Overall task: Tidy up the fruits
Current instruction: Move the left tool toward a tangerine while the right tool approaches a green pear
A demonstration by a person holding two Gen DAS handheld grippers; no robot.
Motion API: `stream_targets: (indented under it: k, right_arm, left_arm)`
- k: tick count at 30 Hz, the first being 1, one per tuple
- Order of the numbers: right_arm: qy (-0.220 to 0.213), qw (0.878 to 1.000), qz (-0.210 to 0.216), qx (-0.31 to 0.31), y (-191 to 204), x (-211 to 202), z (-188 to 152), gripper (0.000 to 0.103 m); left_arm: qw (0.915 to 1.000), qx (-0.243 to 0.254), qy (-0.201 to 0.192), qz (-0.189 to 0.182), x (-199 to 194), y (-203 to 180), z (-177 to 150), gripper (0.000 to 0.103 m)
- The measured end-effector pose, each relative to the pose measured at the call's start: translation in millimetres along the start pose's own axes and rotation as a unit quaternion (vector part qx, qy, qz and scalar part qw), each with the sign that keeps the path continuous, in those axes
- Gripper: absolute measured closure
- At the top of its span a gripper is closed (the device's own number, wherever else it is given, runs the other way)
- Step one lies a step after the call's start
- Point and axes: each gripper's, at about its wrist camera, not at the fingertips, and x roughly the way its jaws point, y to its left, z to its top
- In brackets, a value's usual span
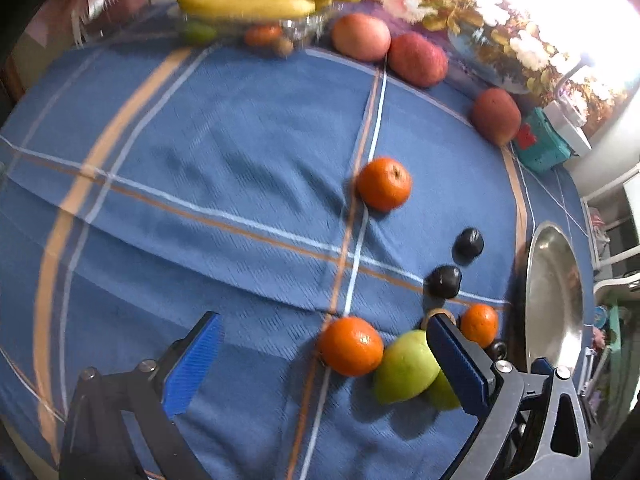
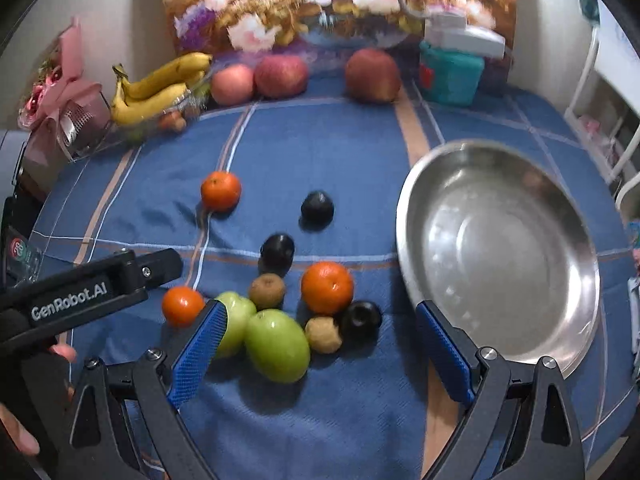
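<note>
Loose fruit lies on a blue checked cloth (image 2: 320,148). A cluster sits low in the right wrist view: two green apples (image 2: 278,346), oranges (image 2: 327,288), kiwis (image 2: 267,290) and dark plums (image 2: 360,318). My right gripper (image 2: 320,306) is open just short of this cluster, holding nothing. My left gripper (image 1: 323,318) is open too, with an orange (image 1: 350,346) and a green apple (image 1: 404,368) between its fingers, untouched. In the right wrist view the left gripper (image 2: 160,264) comes in from the left. An empty steel bowl (image 2: 500,260) stands right of the fruit.
At the back, bananas (image 2: 160,88) rest on a glass dish with small fruit, beside three red apples (image 2: 281,76). A teal box (image 2: 450,74), a flowered cushion (image 2: 320,0) and a pink bouquet (image 2: 60,92) line the far edge. One orange (image 2: 221,191) lies apart.
</note>
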Motion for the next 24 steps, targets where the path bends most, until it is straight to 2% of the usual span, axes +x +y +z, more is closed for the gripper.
stream_targets:
  k: [2, 3, 7, 14, 18, 21, 24]
  right_arm:
    - [0.013, 1.0, 0.002, 0.017, -3, 4, 0, 0.009]
    - [0.016, 1.0, 0.004, 0.025, -6, 5, 0, 0.01]
    - [0.031, 0.998, 0.033, 0.041, -9, 9, -6, 0.021]
    - [0.073, 0.993, 0.06, 0.073, -8, 23, -12, 0.027]
    - [0.089, 0.984, 0.09, 0.127, -19, 28, -15, 0.027]
    - [0.09, 0.975, 0.105, 0.172, -27, 29, -19, 0.027]
    - [0.091, 0.963, 0.126, 0.219, -36, 30, -21, 0.027]
  left_arm:
    - [0.9997, -0.011, 0.013, -0.015, 4, 1, -2, 0.012]
    - [0.9995, -0.015, 0.017, -0.022, 6, 1, -2, 0.013]
    - [0.9986, -0.018, 0.028, -0.041, 7, -1, -5, 0.023]
    - [0.9974, -0.032, 0.04, -0.051, 15, -1, -3, 0.025]
    - [0.9965, -0.044, 0.037, -0.062, 16, 0, -3, 0.026]
    - [0.996, -0.058, 0.025, -0.063, 10, 10, -4, 0.033]
    - [0.9949, -0.07, 0.03, -0.066, 11, 14, -5, 0.041]
